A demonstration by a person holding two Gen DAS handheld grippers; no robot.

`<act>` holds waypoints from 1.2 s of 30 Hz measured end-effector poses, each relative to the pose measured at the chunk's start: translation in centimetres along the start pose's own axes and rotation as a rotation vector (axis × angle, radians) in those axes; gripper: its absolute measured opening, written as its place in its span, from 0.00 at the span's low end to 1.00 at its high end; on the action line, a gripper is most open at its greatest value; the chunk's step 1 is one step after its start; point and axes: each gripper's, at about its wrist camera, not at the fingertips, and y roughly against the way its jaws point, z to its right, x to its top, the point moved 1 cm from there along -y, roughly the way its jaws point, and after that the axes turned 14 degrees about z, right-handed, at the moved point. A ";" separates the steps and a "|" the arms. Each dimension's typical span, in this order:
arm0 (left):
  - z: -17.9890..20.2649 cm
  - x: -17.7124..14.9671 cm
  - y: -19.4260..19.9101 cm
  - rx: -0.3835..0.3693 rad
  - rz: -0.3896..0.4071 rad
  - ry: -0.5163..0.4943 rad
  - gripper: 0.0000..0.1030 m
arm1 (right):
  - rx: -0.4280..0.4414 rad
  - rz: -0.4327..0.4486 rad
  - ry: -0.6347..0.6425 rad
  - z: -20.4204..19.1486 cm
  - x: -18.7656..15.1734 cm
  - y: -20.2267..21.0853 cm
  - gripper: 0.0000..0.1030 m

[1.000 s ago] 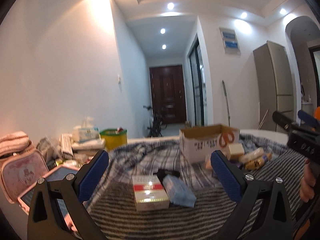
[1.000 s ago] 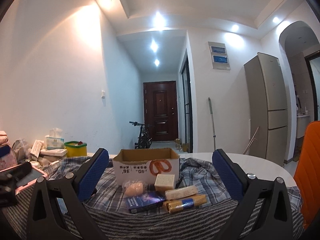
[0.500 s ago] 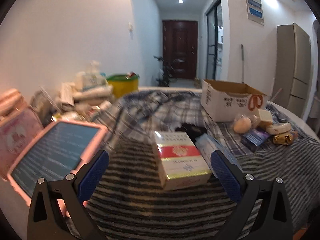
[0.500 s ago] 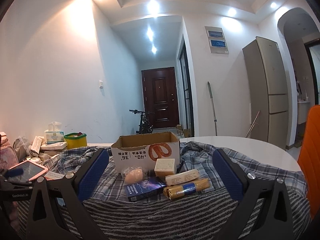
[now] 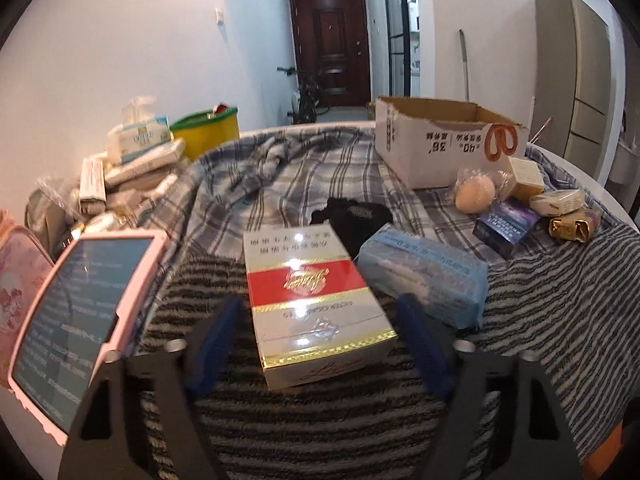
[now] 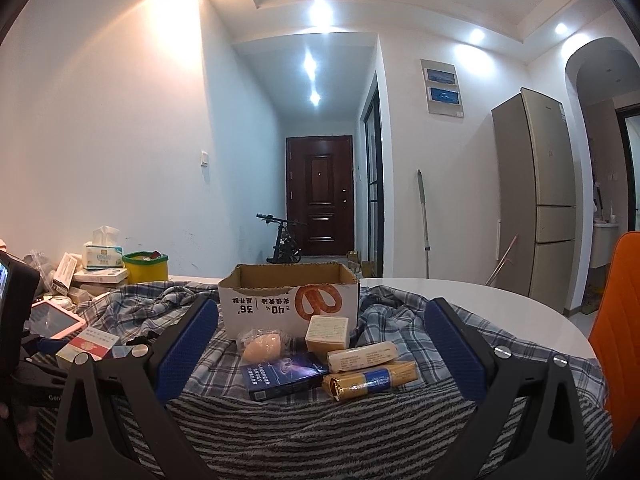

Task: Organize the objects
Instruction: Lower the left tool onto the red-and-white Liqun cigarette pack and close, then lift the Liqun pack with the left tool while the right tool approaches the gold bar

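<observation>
A red, white and gold carton lies flat on the striped cloth. My left gripper points down at it, one blue pad on each side of the carton's near end. Its jaws are closing, and the blurred pads do not visibly press on the carton. To the carton's right lie a light blue pack and a black item. My right gripper is held level and open with nothing between its fingers, facing the open cardboard box.
In front of the box lie a bagged peach sponge, a cream cube, a dark blue box, a white roll and a gold roll. A pink tablet and piled packets crowd the left. An orange chair stands right.
The left gripper tipped down and moved in over the carton, and its jaws narrowed from wide open to either side of it. The right gripper has stayed about where it was.
</observation>
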 end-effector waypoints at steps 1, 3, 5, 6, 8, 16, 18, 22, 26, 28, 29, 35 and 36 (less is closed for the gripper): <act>-0.2 -0.1 -0.2 0.003 -0.012 0.010 0.67 | -0.004 0.001 0.006 0.0 0.0 0.0 1.00; -0.4 -0.1 -0.1 -0.006 -0.010 0.029 0.66 | -0.007 0.001 0.012 -0.1 -0.1 -0.1 1.00; -0.5 0.0 0.3 -0.009 0.008 0.035 0.64 | -0.005 0.000 0.010 0.0 -0.1 -0.1 1.00; -0.5 0.0 0.4 -0.015 0.014 0.035 0.62 | -0.003 -0.001 0.008 0.0 -0.2 -0.2 1.00; -0.1 0.2 0.8 -0.037 0.027 0.033 0.60 | -0.001 -0.002 0.004 0.0 -0.2 -0.2 1.00; 3.4 1.2 2.3 -0.137 0.082 -0.019 0.58 | -0.015 -0.025 -0.034 0.7 -0.3 -0.6 1.00; 4.3 1.6 2.5 -0.164 0.097 -0.020 0.58 | -0.024 -0.033 -0.048 1.2 -0.3 -0.6 1.00; 6.0 2.5 3.2 -0.193 0.171 -0.042 0.58 | -0.017 -0.048 -0.084 1.9 -0.4 -0.7 1.00; 6.5 4.2 3.2 -0.223 0.224 0.002 0.58 | -0.021 -0.055 -0.071 1.8 -0.2 -1.1 1.00; 6.6 5.0 3.0 -0.220 0.246 0.017 0.58 | -0.022 -0.061 -0.073 2.0 0.0 -1.4 1.00; 6.7 5.2 2.8 -0.223 0.253 0.021 0.58 | -0.021 -0.064 -0.077 2.1 0.1 -1.6 1.00; 7.6 5.8 0.9 -0.252 0.223 0.031 0.58 | -0.050 -0.075 -0.027 2.2 0.5 -2.4 1.00; 7.7 5.8 0.5 -0.260 0.214 0.034 0.58 | -0.049 -0.087 -0.013 2.0 0.4 -2.7 1.00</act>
